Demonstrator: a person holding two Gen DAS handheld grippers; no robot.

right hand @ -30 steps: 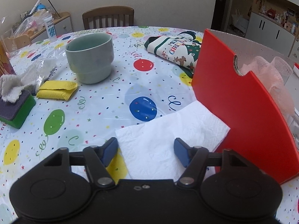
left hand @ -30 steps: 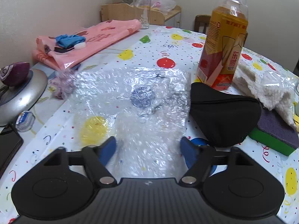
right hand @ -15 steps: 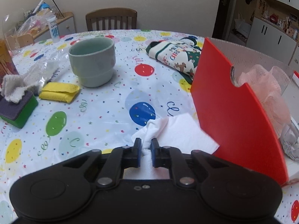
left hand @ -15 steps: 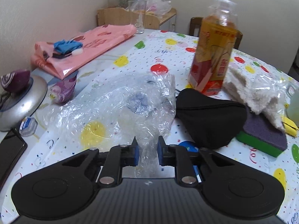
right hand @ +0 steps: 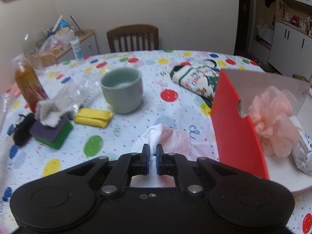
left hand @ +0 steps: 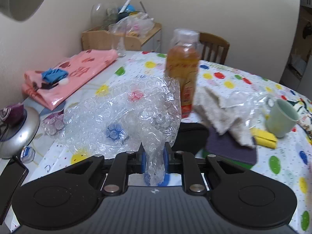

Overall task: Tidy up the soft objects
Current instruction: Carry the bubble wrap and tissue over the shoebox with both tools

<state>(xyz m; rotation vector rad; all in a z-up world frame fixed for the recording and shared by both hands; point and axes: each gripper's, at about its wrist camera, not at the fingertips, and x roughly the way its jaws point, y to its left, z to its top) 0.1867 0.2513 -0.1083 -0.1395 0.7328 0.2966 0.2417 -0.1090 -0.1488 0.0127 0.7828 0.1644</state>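
Observation:
My left gripper point(left hand: 154, 156) is shut on a sheet of clear bubble wrap point(left hand: 124, 117) and holds it lifted off the balloon-print table; the sheet hangs forward and hides part of the black pouch point(left hand: 192, 134). My right gripper point(right hand: 152, 157) is shut on a white paper napkin point(right hand: 165, 138), raised above the table just left of the red box point(right hand: 236, 130). A pink mesh sponge point(right hand: 273, 117) and a white wrapped bundle point(right hand: 304, 152) lie inside the box.
An orange drink bottle point(left hand: 182, 72), a fuzzy cloth point(left hand: 220, 113) on a purple-green sponge point(right hand: 52, 134), a yellow cloth point(right hand: 92, 116), a green cup point(right hand: 121, 89) and a Christmas sock point(right hand: 197, 78) lie on the table. A pink bag point(left hand: 66, 76) and a metal bowl point(left hand: 19, 134) lie at the left.
Both grippers shut on their items, then lifted: the bubble wrap and the napkin have come up off the table. The right gripper has risen so the box's inside shows.

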